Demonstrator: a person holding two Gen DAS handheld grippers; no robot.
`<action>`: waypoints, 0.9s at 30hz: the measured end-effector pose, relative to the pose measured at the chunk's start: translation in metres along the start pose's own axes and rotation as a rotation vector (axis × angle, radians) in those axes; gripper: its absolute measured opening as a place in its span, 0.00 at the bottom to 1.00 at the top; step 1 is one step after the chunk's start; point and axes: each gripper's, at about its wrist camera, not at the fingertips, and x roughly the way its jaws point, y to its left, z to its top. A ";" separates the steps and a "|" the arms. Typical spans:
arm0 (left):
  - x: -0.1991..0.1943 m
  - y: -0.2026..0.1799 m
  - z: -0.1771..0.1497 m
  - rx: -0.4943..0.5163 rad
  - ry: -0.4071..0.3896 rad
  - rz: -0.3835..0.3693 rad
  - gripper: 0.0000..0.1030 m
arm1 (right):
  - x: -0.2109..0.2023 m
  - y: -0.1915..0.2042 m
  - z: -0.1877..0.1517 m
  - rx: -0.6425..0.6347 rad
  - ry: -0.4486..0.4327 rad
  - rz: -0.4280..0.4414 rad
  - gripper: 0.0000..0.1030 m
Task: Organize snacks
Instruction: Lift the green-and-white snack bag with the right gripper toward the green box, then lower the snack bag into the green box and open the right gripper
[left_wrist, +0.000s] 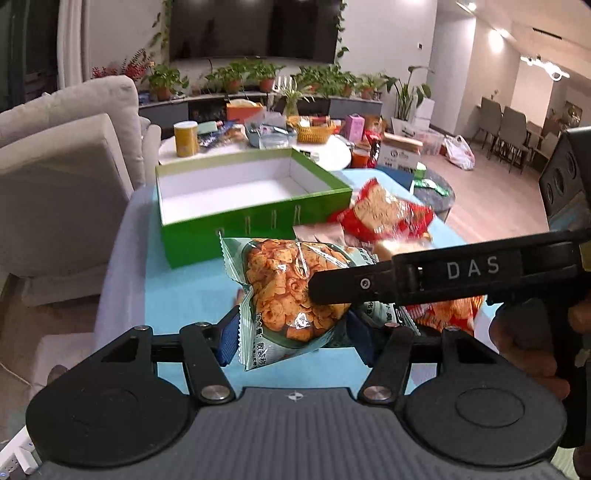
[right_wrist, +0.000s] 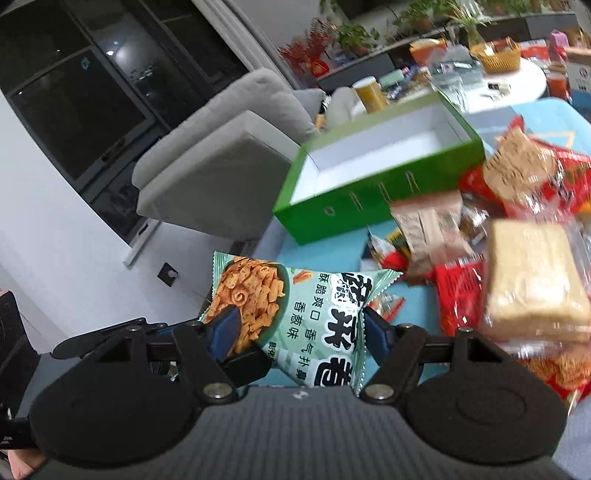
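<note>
Item: green bag (left_wrist: 291, 295), lifted above table (left_wrist: 177, 295), both my grippers on it. L gripper (left_wrist: 291, 332) clamps lower end; R gripper (right_wrist: 299, 332) clamps its width. Box (left_wrist: 236, 192) lies ahead-left, long axis crosswise, nearer L.

A grey sofa (left_wrist: 66, 155) is set beside dark windows (right_wrist: 85, 99); potted plants (left_wrist: 258, 75) are lined beneath a television (left_wrist: 255, 27).

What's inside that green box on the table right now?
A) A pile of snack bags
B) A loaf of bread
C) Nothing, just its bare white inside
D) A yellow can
C: the green box shows only its white floor and walls, while the green snack bag sits between both grippers' fingers.
</note>
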 end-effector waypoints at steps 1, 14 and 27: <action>0.000 0.001 0.004 -0.002 -0.009 0.003 0.55 | 0.000 0.001 0.003 -0.007 -0.007 -0.001 0.70; 0.025 0.016 0.053 -0.013 -0.076 0.030 0.55 | 0.017 -0.004 0.057 0.005 -0.056 -0.003 0.70; 0.076 0.037 0.090 -0.021 -0.074 0.042 0.55 | 0.054 -0.020 0.102 0.005 -0.062 -0.039 0.70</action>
